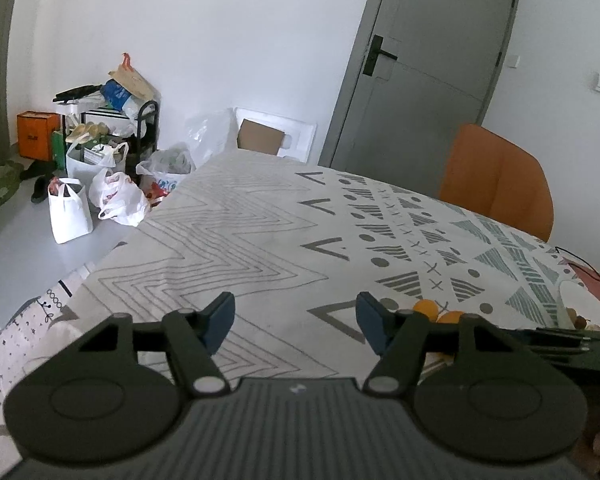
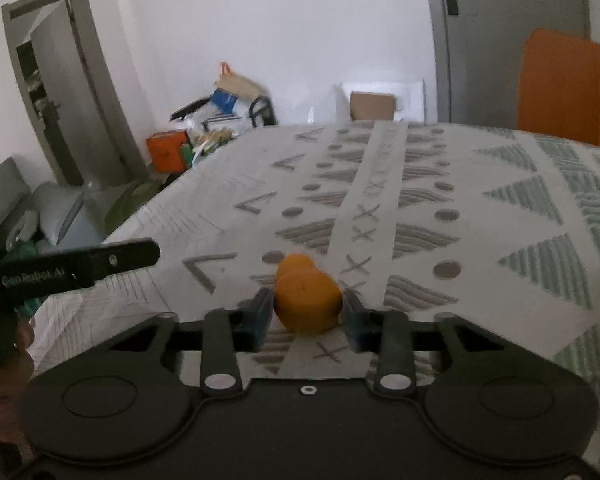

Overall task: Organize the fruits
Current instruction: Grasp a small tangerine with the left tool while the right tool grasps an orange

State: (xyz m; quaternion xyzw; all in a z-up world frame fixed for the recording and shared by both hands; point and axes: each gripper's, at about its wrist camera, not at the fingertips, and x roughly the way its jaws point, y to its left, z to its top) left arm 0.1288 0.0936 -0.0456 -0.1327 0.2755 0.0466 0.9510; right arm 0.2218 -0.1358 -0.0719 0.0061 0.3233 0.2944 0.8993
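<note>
In the right wrist view my right gripper (image 2: 306, 312) has its blue pads against both sides of an orange fruit (image 2: 307, 302) on the patterned tablecloth (image 2: 420, 208). A second orange fruit (image 2: 296, 263) lies just behind it. In the left wrist view my left gripper (image 1: 296, 320) is open and empty above the cloth (image 1: 240, 232). Two orange fruits (image 1: 426, 307) (image 1: 452, 316) show just right of its right finger, partly hidden. Small brownish fruits (image 1: 578, 322) lie by a white plate rim (image 1: 572, 292) at the far right.
The left gripper's black body (image 2: 68, 268) reaches in from the left of the right wrist view. An orange chair (image 1: 496, 180) stands at the table's far side before a grey door (image 1: 432, 60). Bags and a rack (image 1: 108, 160) clutter the floor left of the table.
</note>
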